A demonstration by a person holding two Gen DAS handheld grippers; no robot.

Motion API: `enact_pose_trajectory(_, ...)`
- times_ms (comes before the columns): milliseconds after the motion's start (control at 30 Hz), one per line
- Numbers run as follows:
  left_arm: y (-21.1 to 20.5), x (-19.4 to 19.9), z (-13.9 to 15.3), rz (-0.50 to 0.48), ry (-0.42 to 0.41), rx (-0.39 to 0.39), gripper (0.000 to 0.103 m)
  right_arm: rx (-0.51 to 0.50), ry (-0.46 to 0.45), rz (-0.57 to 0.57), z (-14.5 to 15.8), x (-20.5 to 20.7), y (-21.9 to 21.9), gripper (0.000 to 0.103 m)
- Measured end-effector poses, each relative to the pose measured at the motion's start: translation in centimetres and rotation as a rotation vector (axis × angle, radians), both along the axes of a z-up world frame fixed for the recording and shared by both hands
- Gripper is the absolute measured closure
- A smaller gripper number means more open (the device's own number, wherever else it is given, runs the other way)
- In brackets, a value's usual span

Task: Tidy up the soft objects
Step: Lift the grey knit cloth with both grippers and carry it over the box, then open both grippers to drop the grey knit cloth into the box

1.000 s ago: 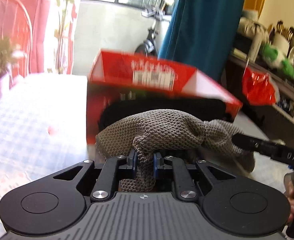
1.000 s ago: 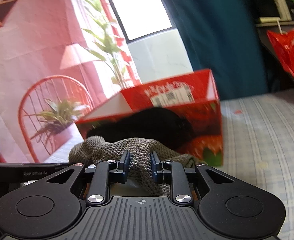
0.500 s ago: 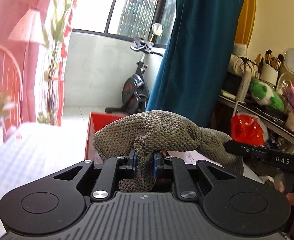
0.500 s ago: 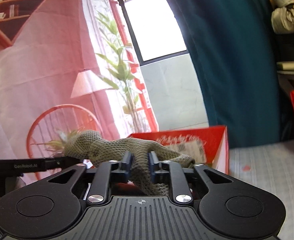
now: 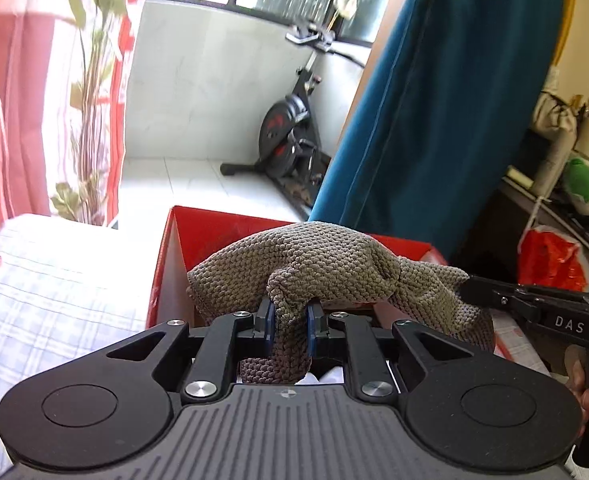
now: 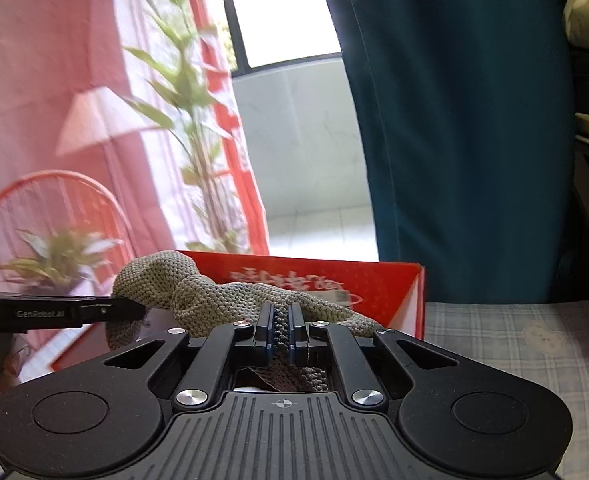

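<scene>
A grey-brown knitted cloth (image 5: 314,256) hangs stretched between both grippers above the open top of a red cardboard box (image 5: 214,228). My left gripper (image 5: 290,312) is shut on a bunched fold of it. In the left wrist view the right gripper's fingertips (image 5: 474,286) bite the cloth's right end. In the right wrist view my right gripper (image 6: 280,316) has its jaws closing tight on a thin strand of the cloth (image 6: 230,300), which the pads pinch. The left gripper (image 6: 126,308) holds the far end, in front of the red box (image 6: 374,280).
The box stands on a table with a pale checked cover (image 5: 54,300). A teal curtain (image 5: 434,120) hangs behind it, with an exercise bike (image 5: 290,136) beyond. A cluttered shelf with a red bag (image 5: 550,256) is at the right. A red wire chair (image 6: 54,200) and plants are at the left.
Both grippers have carried the cloth up and forward, from in front of the box's side to above its open top. The right gripper's jaws have narrowed on the cloth.
</scene>
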State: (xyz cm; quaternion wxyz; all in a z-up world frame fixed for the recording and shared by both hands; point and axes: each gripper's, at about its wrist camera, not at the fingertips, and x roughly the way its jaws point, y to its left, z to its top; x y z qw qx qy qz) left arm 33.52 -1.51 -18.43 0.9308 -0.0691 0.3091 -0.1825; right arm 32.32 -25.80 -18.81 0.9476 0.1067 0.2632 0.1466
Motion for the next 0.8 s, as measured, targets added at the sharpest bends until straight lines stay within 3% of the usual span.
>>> enact_pose_trajectory(167, -0.4, 2.7, -1.0, -0.015, 0.025, 0.035, 0.082, -0.052, 0.051, -0.014, -1.4, 3.4, 0.8, 0.097)
enact_pose_trajectory(233, -0.5, 3.3, -1.3, -0.018, 0.032, 0.05, 0.066, -0.076, 0.071, -0.02, -2.0, 4.3, 1.2, 0.095)
enact_pose_trajectory(300, -0.6, 3.5, -1.3, -0.025, 0.034, 0.05, 0.053, -0.101, 0.094, -0.023, -2.4, 4.7, 1.7, 0.084)
enact_pose_trajectory(433, -1.0, 3.2, -0.9, -0.054, 0.019, 0.066, 0.044, -0.12, 0.095, -0.006, -2.4, 4.6, 2.3, 0.079)
enact_pose_trajectory(667, -0.9, 1.5, 0.5, -0.064, 0.002, 0.082, 0.043, -0.108, 0.079, 0.006, -0.9, 2.7, 2.2, 0.076)
enact_pose_trajectory(800, -0.9, -0.5, 1.7, -0.065, -0.025, 0.1, 0.038, -0.124, 0.059, 0.031, 0.1, 0.5, 2.4, 0.074)
